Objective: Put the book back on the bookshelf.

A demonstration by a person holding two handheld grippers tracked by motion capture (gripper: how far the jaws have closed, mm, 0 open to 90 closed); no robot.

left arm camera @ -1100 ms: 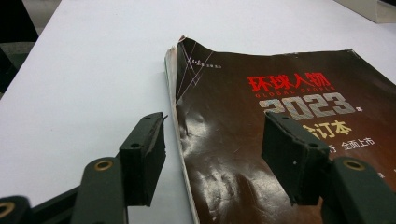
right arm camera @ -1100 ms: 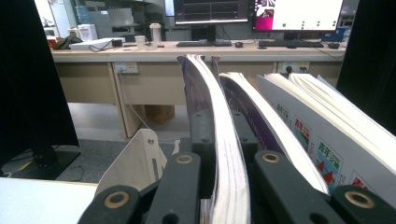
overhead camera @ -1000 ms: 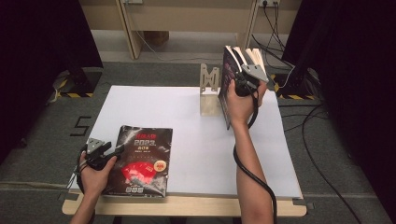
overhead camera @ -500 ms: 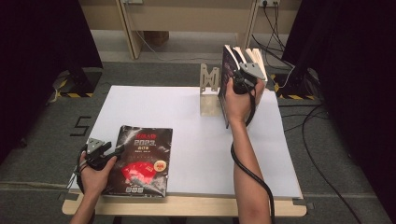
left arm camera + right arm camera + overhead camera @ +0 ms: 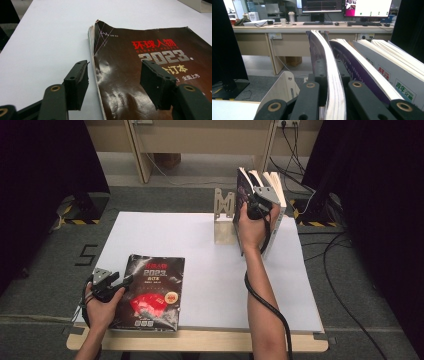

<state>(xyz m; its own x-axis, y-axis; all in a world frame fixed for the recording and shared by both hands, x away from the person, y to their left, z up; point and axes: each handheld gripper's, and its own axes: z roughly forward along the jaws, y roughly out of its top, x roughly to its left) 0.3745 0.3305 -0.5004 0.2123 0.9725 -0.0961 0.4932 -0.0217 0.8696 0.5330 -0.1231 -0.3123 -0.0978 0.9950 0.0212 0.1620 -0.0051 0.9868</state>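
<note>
The right gripper [image 5: 329, 100] squeezes a thin book [image 5: 332, 82] by the bookend [image 5: 223, 217]. Set it straight, then let go slowly. The left gripper [image 5: 113, 86] is open over the magazine [image 5: 150, 65].

Paper, metal, matt plastic.
Glossy, creased paper cover on the black magazine [image 5: 140, 75]; smooth matt white tabletop [image 5: 210, 270]; dull grey metal bookend [image 5: 224, 217]; matt black plastic jaws with brass-look rivets; cream uncoated page edges on the upright magazine [image 5: 332, 82].
</note>
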